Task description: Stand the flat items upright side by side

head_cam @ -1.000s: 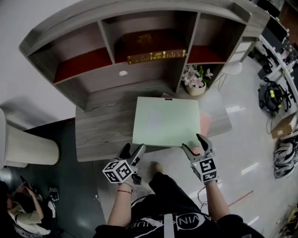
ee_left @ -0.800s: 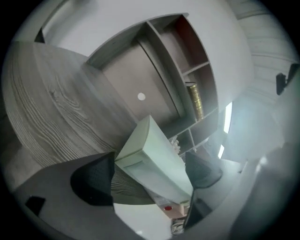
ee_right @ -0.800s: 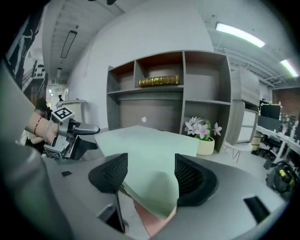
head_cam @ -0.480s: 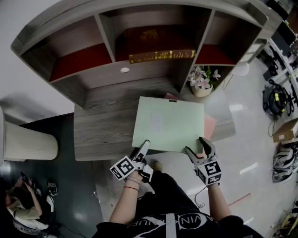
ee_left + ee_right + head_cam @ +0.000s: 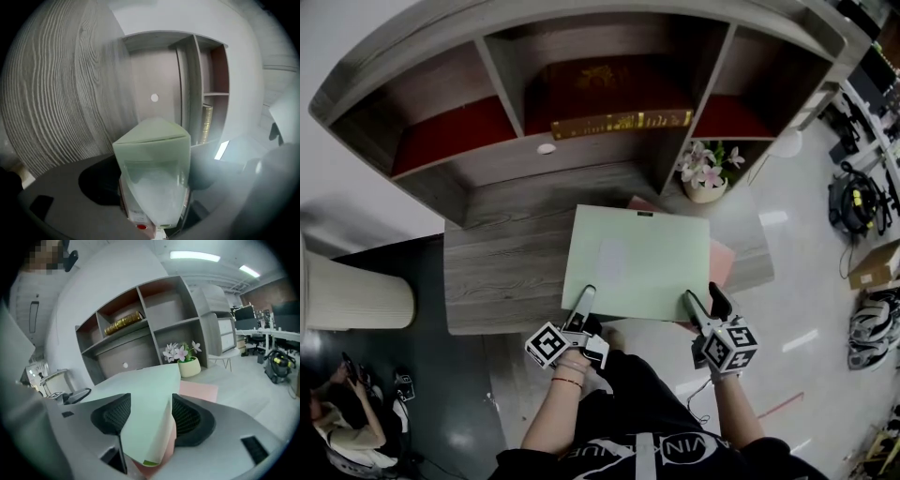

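Observation:
A pale green folder [image 5: 637, 262] lies flat on the grey wooden table [image 5: 506, 272], with a pink folder [image 5: 722, 264] under it that sticks out to the right. My left gripper [image 5: 583, 302] is rolled on its side at the stack's near left edge. Its jaws have just been closing, and the green folder [image 5: 152, 140] fills the gap between them. My right gripper [image 5: 705, 300] sits at the near right corner. Its jaws have also just been closing, and both black pads [image 5: 117, 416] lie against the green folder [image 5: 150, 394], with pink showing beneath.
A grey shelf unit [image 5: 581, 159] stands at the table's back, with red-lined compartments and a gold-edged book [image 5: 619, 122] in the middle one. A potted flower [image 5: 708, 178] stands at the back right. A cream cylinder [image 5: 352, 291] is on the floor at left.
Both grippers moved in from just off the near edge onto the stack. The left one rolled onto its side and the right one also rolled. The folders still lie flat.

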Demonstrator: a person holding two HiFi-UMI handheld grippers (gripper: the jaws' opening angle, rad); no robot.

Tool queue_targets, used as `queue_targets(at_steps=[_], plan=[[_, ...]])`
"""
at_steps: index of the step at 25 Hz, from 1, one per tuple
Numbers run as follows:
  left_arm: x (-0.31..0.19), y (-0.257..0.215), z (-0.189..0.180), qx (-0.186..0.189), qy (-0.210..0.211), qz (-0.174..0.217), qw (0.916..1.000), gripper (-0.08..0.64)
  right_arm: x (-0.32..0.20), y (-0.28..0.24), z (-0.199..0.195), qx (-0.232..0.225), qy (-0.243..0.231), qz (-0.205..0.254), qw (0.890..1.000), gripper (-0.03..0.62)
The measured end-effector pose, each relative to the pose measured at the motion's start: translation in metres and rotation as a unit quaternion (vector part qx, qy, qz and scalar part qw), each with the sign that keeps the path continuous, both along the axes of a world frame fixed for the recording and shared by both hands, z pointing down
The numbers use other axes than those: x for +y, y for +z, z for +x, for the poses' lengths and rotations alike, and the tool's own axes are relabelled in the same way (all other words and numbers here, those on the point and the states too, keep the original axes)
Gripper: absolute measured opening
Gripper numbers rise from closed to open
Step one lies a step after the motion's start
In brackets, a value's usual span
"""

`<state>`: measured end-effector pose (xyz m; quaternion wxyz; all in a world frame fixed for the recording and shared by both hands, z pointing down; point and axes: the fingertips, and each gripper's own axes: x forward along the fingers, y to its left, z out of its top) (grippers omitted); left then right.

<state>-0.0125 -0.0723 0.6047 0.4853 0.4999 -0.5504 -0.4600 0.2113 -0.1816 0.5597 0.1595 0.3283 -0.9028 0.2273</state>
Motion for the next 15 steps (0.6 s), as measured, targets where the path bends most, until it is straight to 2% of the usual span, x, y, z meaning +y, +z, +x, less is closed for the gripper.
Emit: queue_targets(at_steps=[2,9,15], plan=[[-0.002,-0.007,-0.001,-0.001,-0.003,0.011,0.9999,0.337,0.000,0.001,-0.003,-0.011,0.003,-0.012,1.000,0.256],[-0.001,-0.017,-0.013,-0.022,-0.003,0.008,0.9997,0.311,-0.002,0.003,-0.014,-0.022,0.006,-0.031,0.999,0.253],[0.010,-0.028,-0.037,-0.040,-0.032,0.001,0.9987,0.304,-0.004,0.003,-0.043,-0.023,-0.020,-0.040,0.999,0.250]])
